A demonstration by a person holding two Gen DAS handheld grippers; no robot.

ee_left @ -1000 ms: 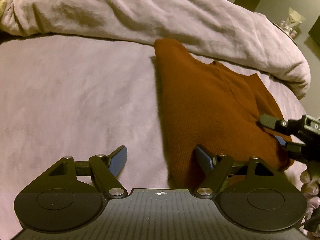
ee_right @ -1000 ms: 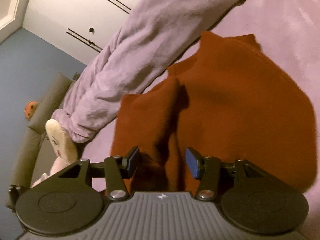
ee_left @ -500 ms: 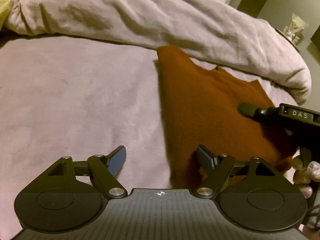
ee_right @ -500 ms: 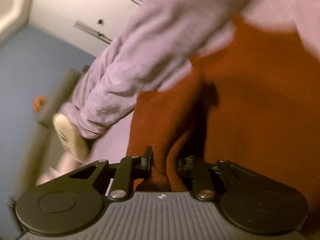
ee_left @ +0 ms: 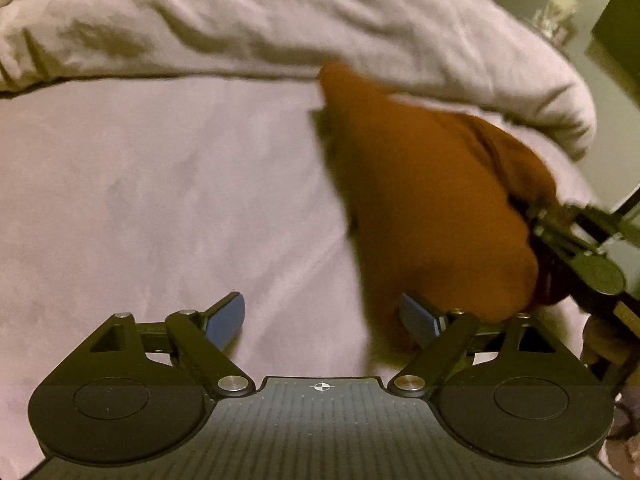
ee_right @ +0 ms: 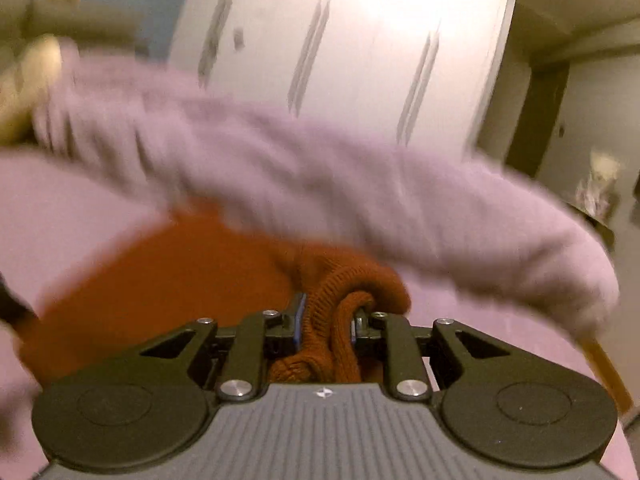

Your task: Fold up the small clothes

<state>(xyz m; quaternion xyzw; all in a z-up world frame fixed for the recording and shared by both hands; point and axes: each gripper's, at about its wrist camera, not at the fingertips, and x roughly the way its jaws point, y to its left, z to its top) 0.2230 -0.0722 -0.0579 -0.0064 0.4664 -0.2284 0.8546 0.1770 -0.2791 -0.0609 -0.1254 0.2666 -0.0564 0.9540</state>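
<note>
- The right gripper (ee_right: 326, 322) is clamped on a bunched fold of the rust-brown knitted garment (ee_right: 172, 272); the knit fills the gap between its fingers (ee_right: 299, 320) and bulges up over them, the jaws having just eased a little wider round the cloth.
- In the left wrist view the right gripper (ee_left: 560, 236) shows at the garment's right edge, where the cloth is gathered and lifted into a hump.
- The left gripper (ee_left: 322, 316) stands wide open, its jaws having just been opening, with nothing pinched between them. Its left finger (ee_left: 226, 318) is over bare sheet and its right finger (ee_left: 420, 318) is at the garment's (ee_left: 424, 200) near edge; whether it touches the cloth I cannot tell.
- The garment lies on the mauve sheet of the bed (ee_left: 160, 200), its far corner up against the rolled duvet (ee_left: 280, 28).
- Behind the duvet (ee_right: 320, 176) stands a white wardrobe (ee_right: 360, 48), blurred.
</note>
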